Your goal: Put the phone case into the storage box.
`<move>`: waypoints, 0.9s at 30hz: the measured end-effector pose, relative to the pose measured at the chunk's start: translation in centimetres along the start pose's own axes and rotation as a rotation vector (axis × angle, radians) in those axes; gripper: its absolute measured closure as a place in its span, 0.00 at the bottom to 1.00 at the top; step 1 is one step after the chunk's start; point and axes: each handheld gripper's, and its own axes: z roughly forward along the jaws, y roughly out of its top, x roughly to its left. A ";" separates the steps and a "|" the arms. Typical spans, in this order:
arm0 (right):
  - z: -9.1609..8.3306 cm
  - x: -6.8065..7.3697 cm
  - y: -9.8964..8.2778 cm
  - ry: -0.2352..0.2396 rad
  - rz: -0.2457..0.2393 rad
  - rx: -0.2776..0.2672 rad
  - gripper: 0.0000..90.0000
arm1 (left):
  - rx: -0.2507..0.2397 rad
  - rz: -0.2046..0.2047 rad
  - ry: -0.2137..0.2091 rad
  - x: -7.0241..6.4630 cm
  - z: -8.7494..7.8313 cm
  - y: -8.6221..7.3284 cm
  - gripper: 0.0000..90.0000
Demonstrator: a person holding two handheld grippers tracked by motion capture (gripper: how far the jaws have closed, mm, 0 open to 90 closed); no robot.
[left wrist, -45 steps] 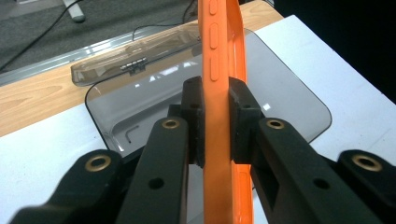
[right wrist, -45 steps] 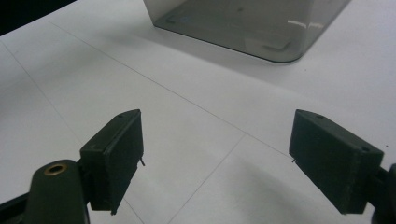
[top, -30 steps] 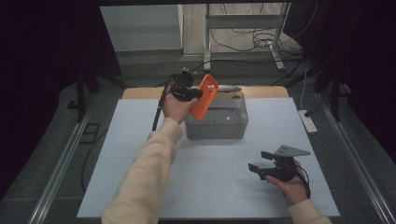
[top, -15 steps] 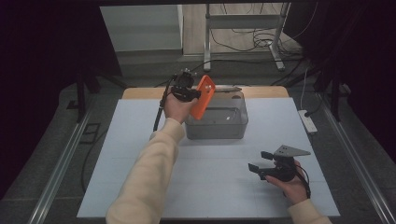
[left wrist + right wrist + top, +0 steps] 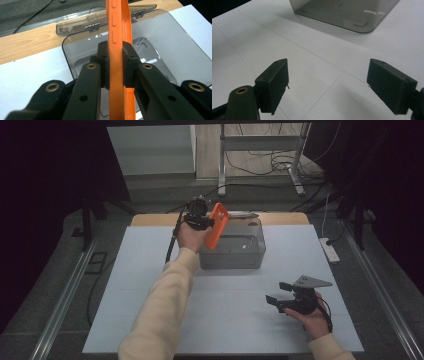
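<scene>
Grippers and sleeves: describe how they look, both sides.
Both sleeves are pale cream knit. The left gripper is black, with two flat jaws on linked bars set with brass-coloured rivets; a dark cable trails from it. The right gripper has black, blocky rectangular jaws, a grey three-cornered plate on top and a black cable looping by the wrist.

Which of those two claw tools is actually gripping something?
The left gripper, over the clear box, clamps an orange case; the right gripper is open over the table.

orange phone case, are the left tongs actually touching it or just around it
Touching. In the left gripper view both pads of the left tongs press flat against the sides of the orange phone case, no gap either side, above the open grey box.
</scene>
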 end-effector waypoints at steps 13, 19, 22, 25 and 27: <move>0.1 0.1 0.0 0.004 -0.001 0.001 0.20 | 0.008 -0.040 0.028 0.1 0.6 -0.4 0.88; 0.0 0.0 0.0 0.004 0.000 0.000 0.20 | 0.010 -0.047 0.036 0.3 0.8 -0.6 0.88; 0.1 0.0 0.0 0.004 0.000 0.001 0.20 | 0.013 -0.053 0.042 0.5 0.9 -0.7 0.88; 0.1 0.1 0.0 0.004 -0.002 0.002 0.20 | 0.014 -0.058 0.048 0.6 0.9 -0.8 0.88; 0.1 0.1 0.0 0.004 -0.002 0.003 0.20 | 0.013 -0.060 0.052 0.6 0.9 -0.8 0.88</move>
